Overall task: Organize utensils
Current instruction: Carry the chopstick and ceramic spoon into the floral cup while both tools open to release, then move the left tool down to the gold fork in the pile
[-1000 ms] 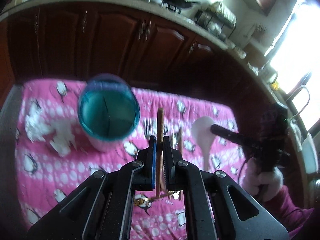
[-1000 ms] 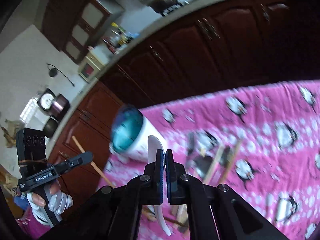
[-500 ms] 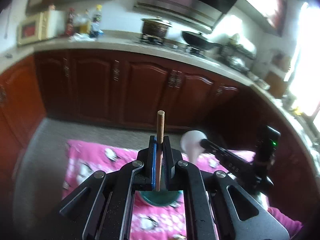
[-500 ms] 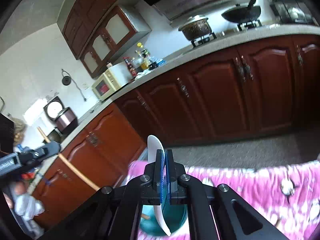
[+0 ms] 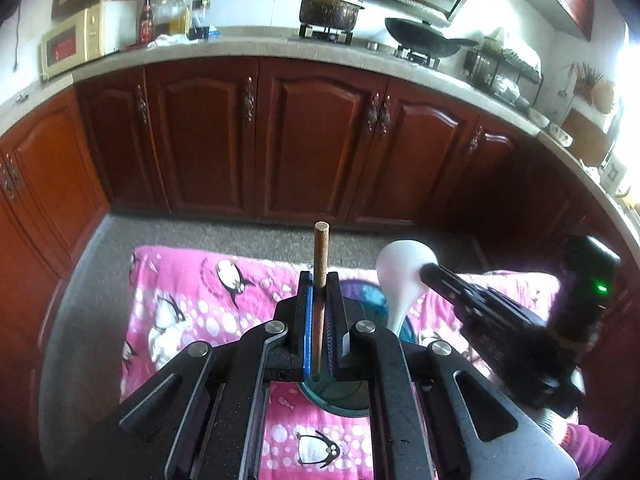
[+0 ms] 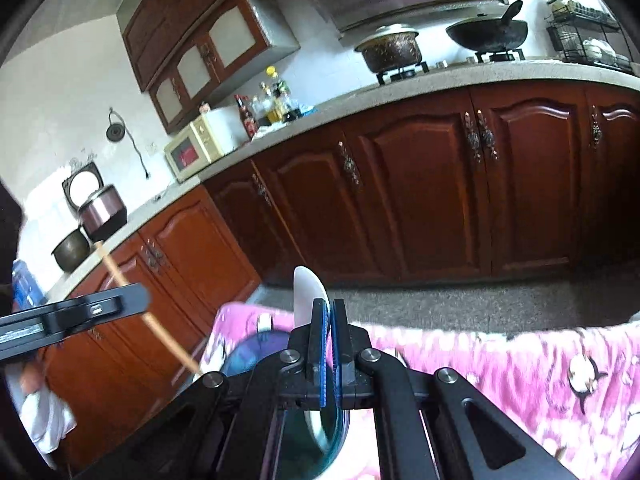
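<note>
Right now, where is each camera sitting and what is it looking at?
Left wrist view: on the left tongs, facing the cupboards; the tongs grip a wooden stick.
Right wrist view: on the right tongs, facing the same cupboards; the tongs grip a white spoon.
Both show the pink penguin cloth, the teal cup and each other's tongs.

A pink cloth (image 5: 192, 300) bore black-and-white penguins and white dots. The cup (image 5: 372, 296) was teal, the spoon (image 5: 404, 276) white.

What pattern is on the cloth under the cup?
The cloth is pink with white dots and black-and-white penguins; the left wrist view shows it best.
</note>
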`<move>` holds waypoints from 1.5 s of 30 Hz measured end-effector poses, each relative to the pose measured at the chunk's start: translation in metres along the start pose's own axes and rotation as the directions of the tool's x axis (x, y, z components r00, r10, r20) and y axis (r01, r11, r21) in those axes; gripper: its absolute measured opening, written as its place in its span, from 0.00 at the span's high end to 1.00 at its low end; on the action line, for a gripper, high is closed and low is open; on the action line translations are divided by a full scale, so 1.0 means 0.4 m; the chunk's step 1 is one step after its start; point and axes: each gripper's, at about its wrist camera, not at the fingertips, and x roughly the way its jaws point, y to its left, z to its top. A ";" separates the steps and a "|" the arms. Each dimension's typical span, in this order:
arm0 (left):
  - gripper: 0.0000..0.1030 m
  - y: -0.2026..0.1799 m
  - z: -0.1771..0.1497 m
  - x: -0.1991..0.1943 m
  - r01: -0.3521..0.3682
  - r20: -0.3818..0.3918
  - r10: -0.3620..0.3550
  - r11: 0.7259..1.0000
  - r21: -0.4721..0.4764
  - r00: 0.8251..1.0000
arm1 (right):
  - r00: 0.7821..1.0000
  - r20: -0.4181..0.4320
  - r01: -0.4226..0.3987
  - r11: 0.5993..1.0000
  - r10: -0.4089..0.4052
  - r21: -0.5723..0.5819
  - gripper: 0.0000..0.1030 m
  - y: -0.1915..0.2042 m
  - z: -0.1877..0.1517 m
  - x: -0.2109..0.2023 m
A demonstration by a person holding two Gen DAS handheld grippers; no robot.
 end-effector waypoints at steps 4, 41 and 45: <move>0.96 -0.005 -0.027 0.030 -0.015 -0.032 0.015 1.000 -0.018 0.999 | 0.998 -0.066 0.014 0.999 -0.017 -0.045 0.98 0.004 -0.036 0.006; 0.53 -0.170 -0.212 -0.112 -0.058 -0.006 0.058 0.998 -0.010 0.998 | 0.968 -0.100 0.228 0.973 -0.230 -0.035 0.57 0.014 -0.120 -0.351; 0.53 -0.202 -0.236 -0.125 -0.046 -0.005 0.046 0.999 0.015 0.999 | 0.965 -0.096 0.241 0.970 -0.242 -0.027 0.53 0.011 -0.137 -0.398</move>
